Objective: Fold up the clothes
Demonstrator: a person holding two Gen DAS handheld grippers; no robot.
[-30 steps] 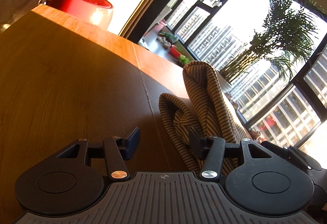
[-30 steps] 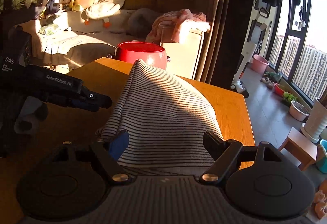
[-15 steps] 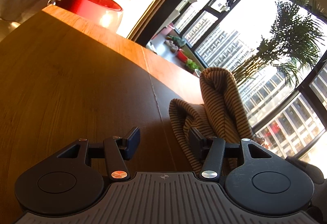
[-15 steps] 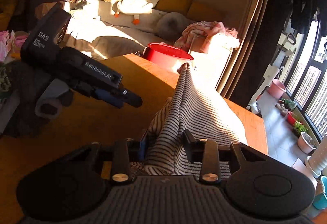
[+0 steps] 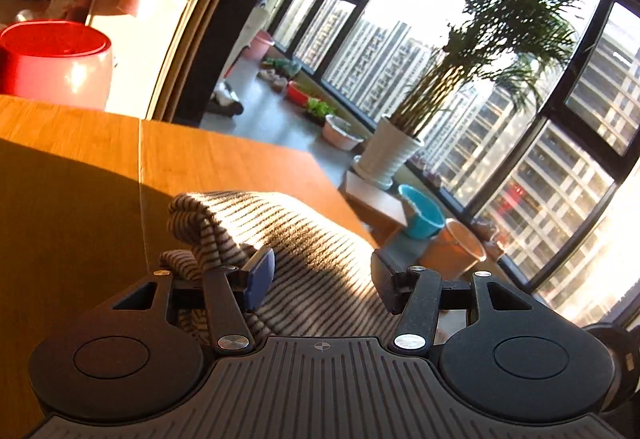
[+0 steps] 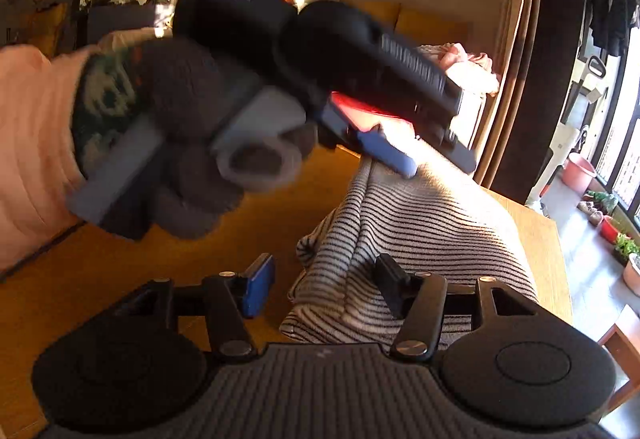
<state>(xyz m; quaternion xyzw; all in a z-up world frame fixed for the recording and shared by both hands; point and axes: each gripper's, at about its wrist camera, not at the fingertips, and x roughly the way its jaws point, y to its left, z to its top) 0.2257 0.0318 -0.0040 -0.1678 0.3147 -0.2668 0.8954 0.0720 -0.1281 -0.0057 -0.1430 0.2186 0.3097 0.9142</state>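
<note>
A white garment with thin dark stripes [image 6: 424, 235] lies bunched in a loose fold on the wooden table [image 6: 120, 271]; it also shows in the left wrist view [image 5: 304, 251]. My right gripper [image 6: 324, 285] is open, its jaws either side of the garment's near edge. My left gripper [image 5: 324, 275] is open, low over the garment's far part. In the right wrist view the left gripper [image 6: 424, 155], held by a gloved hand [image 6: 192, 159], hovers over the cloth's far fold.
A red pot [image 5: 56, 63] stands beyond the table's far edge. A pink cloth pile [image 6: 468, 63] lies behind it. The table's right edge [image 5: 332, 183] drops to a floor with a potted palm [image 5: 392, 155] and basins. A sofa stands at the back.
My right gripper has opened and let go of the garment, which has dropped flat onto the table. My left gripper has swung right, over the garment.
</note>
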